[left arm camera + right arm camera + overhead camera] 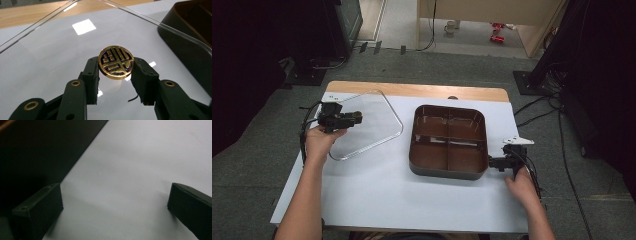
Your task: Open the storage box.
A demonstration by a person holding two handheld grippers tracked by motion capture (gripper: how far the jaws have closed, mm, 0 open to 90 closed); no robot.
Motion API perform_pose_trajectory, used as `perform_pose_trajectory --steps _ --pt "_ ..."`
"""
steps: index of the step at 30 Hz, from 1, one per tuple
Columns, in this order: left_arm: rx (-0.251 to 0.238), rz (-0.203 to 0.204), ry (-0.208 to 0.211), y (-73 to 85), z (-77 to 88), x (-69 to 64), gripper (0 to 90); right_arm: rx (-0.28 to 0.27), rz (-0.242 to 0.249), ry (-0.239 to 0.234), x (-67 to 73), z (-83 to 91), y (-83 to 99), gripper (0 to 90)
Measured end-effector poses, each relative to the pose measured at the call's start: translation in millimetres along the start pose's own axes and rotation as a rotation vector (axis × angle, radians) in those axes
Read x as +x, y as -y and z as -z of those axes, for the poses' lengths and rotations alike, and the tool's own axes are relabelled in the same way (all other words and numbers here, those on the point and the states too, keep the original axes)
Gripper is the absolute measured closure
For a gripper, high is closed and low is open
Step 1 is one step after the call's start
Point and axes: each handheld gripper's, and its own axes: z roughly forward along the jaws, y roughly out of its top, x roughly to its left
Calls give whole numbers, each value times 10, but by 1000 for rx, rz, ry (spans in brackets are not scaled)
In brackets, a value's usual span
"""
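Your left gripper [116, 65] has its fingers clamped on the clear lid's [362, 125] gold knob [115, 62], so square it over the tray [448, 141] beside it while your right gripper [112, 202], fingers spread wide, waits at the tray's corner.

**Lid in my left, tray by my right**

I am holding my left gripper [343, 119] over the clear lid [371, 124], which is lying on the white table [377, 192] left of the brown four-compartment tray [448, 141]. My right gripper [498, 161] is sitting just beside the tray's near right corner.
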Motion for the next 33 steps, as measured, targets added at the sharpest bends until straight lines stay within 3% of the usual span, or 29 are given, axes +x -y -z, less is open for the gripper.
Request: perform_pose_trajectory --steps 3,7,13,26,33 --pt "12 -3 -7 34 -54 17 591 0 0 0 0 0 0 0" --pt "63 1 -20 92 -181 55 591 0 0 0 0 0 0 0" --pt "85 7 -43 126 -257 85 590 0 0 0 0 0 0 0" --pt "114 14 -61 176 -386 117 590 0 0 0 0 0 0 0" --pt "96 36 -46 205 -406 142 584 0 0 0 1 0 0 0"
